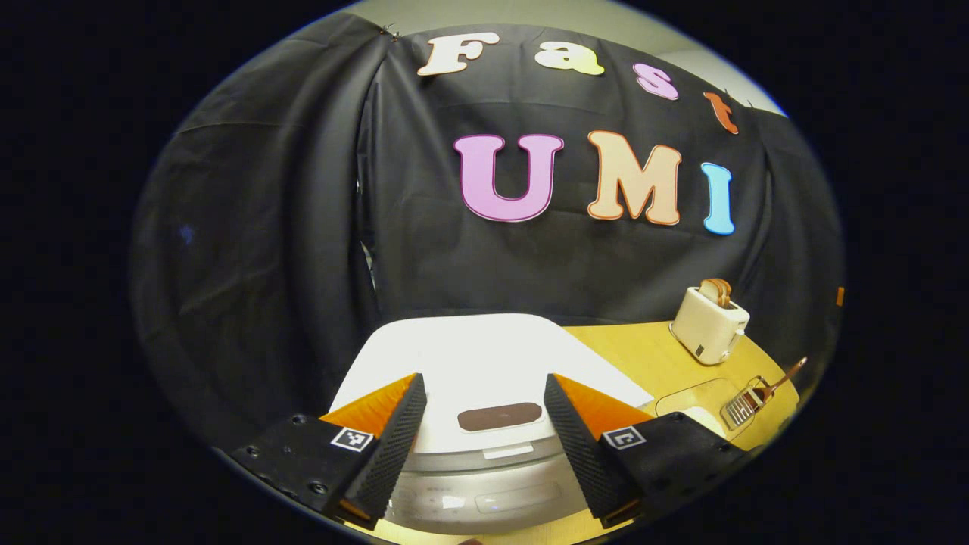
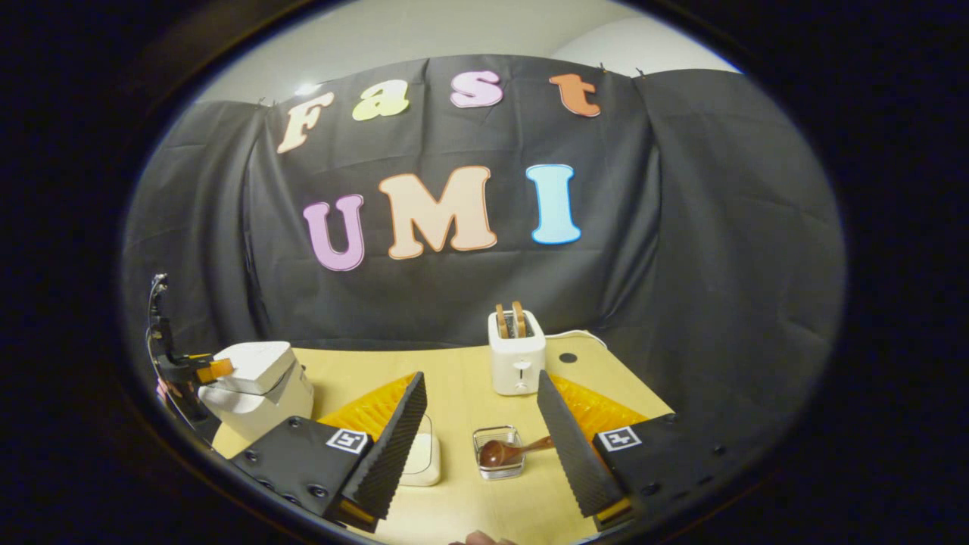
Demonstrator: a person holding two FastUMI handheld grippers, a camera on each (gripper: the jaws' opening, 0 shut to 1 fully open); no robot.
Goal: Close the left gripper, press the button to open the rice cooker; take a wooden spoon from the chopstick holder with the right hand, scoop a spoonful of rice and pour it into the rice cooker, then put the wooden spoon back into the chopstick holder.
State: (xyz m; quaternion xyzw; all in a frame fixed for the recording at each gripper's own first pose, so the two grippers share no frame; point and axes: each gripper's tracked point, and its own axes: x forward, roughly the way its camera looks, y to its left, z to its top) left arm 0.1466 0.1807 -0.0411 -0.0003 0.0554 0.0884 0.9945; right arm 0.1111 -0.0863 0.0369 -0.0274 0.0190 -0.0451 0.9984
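Now both jaws open: rice cooker [image 1: 484, 363] lid between left; wooden spoon [image 2: 506, 451] between right.

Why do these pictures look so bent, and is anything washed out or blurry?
Left gripper view: the fisheye lens bows the table edge, and the rice cooker lid is overexposed to plain white. Right gripper view: the wall's top curves the same way, the toaster and wooden spoon look reasonably sharp, and the picture darkens toward its rim.
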